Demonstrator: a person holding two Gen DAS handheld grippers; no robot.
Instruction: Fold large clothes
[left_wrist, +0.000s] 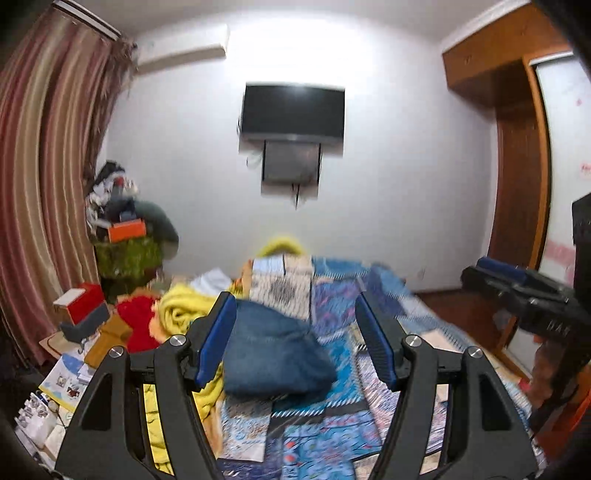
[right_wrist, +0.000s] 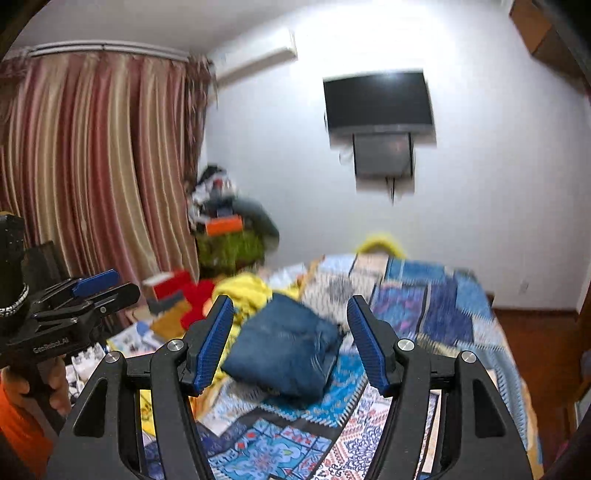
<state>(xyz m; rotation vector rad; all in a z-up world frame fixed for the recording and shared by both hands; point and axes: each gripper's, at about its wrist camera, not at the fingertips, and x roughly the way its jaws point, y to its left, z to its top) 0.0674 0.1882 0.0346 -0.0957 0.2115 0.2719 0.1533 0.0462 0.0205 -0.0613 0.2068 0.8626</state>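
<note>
I have both tools raised above the bed (right_wrist: 461, 317), and neither has cloth in it. My left gripper (left_wrist: 295, 332) stands with its jaws spread wide, the blue pads framing nothing but air; my right gripper (right_wrist: 290, 338) is likewise spread and empty. In the right wrist view the left tool shows again at the lower left of the frame, gripped in the person's hand (right_wrist: 51, 384), level and clear of the fabric.

The thing I am working on, a blue denim garment (left_wrist: 273, 354), lies as a compact, squarish bundle on the patchwork bedspread (left_wrist: 332, 424), in the middle of both frames just beyond the fingertips. From its tidy edges I judge it to be folded already, or nearly so, which would explain why both tools hang apart from it rather than pinching a corner: there is no loose hem left in sight to carry over.

Just beside it, toward the left of the frame, a yellow cloth (left_wrist: 181, 314) is heaped in loose folds, with a red cloth (left_wrist: 140, 325) touching it further left. They sit bunched at the bed's edge, I think, to leave the centre of the spread free as a folding surface. Both views are blurred, so finer detail of the denim's creases I cannot read.
</note>
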